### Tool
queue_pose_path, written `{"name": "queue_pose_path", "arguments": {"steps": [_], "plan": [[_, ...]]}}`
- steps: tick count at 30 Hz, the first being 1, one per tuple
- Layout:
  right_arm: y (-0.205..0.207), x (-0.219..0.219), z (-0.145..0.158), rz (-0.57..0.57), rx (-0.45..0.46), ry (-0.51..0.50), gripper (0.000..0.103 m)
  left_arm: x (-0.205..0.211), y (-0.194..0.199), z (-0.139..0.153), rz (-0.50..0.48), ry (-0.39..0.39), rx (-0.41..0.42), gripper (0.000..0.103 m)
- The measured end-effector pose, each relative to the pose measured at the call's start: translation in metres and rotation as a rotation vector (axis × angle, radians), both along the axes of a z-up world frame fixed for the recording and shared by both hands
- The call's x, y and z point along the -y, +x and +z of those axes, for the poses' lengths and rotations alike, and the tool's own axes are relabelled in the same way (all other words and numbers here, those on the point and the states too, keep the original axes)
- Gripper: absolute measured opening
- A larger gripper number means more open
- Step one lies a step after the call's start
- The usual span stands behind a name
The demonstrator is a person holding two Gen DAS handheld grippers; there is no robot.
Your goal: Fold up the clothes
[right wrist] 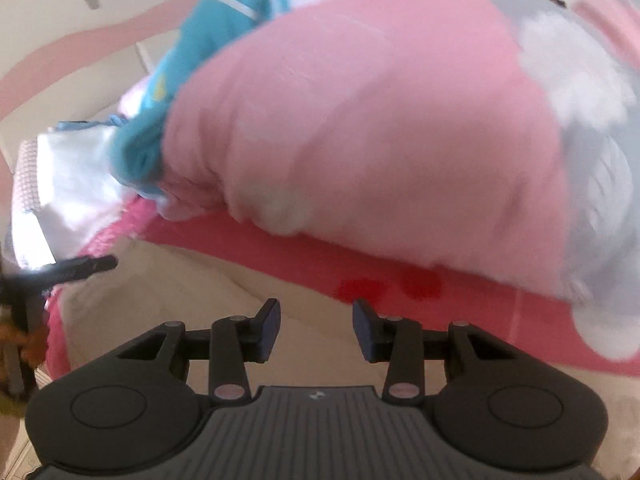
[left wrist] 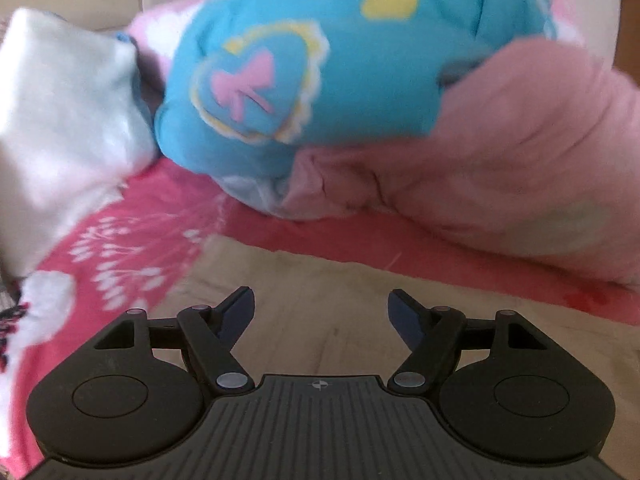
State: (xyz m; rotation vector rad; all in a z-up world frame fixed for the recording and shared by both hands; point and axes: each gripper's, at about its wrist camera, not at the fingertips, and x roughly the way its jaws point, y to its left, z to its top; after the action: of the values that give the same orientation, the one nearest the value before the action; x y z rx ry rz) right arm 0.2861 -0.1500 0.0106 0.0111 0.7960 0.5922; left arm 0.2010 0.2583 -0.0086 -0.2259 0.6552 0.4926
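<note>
Both my claws, left claw [left wrist: 321,312] and right claw [right wrist: 316,330], spread empty; soft limp pink fleece garment [right wrist: 360,120] heaped far, I'd pinch its near hem.

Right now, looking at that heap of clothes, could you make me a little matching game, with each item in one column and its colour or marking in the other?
Items:
1. Garment with a heart patch
2. Big bundled garment
3. Left gripper
4. Sheet under the pile

Descriptions:
A. Black, jaws open, holding nothing
B. Pale pink
C. Turquoise, with a pink bow
D. Deep pink with white print

Pairs: 1-C, 2-B, 3-A, 4-D
</note>
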Motion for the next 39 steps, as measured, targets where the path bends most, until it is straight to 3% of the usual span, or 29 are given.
{"name": "queue_pose_path", "arguments": {"steps": [3, 6, 10, 13, 25, 28, 30, 32, 39], "plan": [[0.011, -0.001, -0.017, 0.011, -0.043, -0.018, 0.041, 0.002, 0.021, -0.015, 0.008, 0.039, -0.076, 0.071], [0.023, -0.004, -0.031, 0.047, -0.060, -0.037, 0.041, 0.000, 0.026, -0.023, 0.007, 0.032, -0.100, 0.073], [0.035, -0.017, -0.048, 0.109, -0.078, -0.088, 0.039, -0.004, 0.026, -0.031, 0.016, 0.018, -0.099, 0.076], [0.034, -0.036, -0.063, 0.140, -0.054, -0.214, 0.039, 0.000, 0.027, -0.033, 0.013, 0.047, -0.099, 0.077], [0.021, -0.042, -0.075, 0.169, -0.049, -0.243, 0.041, 0.002, 0.020, -0.042, 0.020, 0.059, -0.046, 0.078], [0.012, -0.044, -0.075, 0.134, -0.009, -0.246, 0.035, 0.003, 0.019, -0.044, 0.021, 0.070, -0.036, 0.078], [0.006, -0.045, -0.074, 0.085, 0.008, -0.234, 0.006, 0.003, 0.018, -0.044, 0.022, 0.070, -0.033, 0.078], [0.000, -0.048, -0.070, 0.052, 0.036, -0.241, 0.005, 0.003, 0.018, -0.044, 0.022, 0.071, -0.029, 0.078], [-0.008, -0.065, -0.036, 0.018, 0.274, -0.371, 0.003, -0.001, 0.018, -0.041, 0.041, 0.064, -0.022, 0.078]]}}
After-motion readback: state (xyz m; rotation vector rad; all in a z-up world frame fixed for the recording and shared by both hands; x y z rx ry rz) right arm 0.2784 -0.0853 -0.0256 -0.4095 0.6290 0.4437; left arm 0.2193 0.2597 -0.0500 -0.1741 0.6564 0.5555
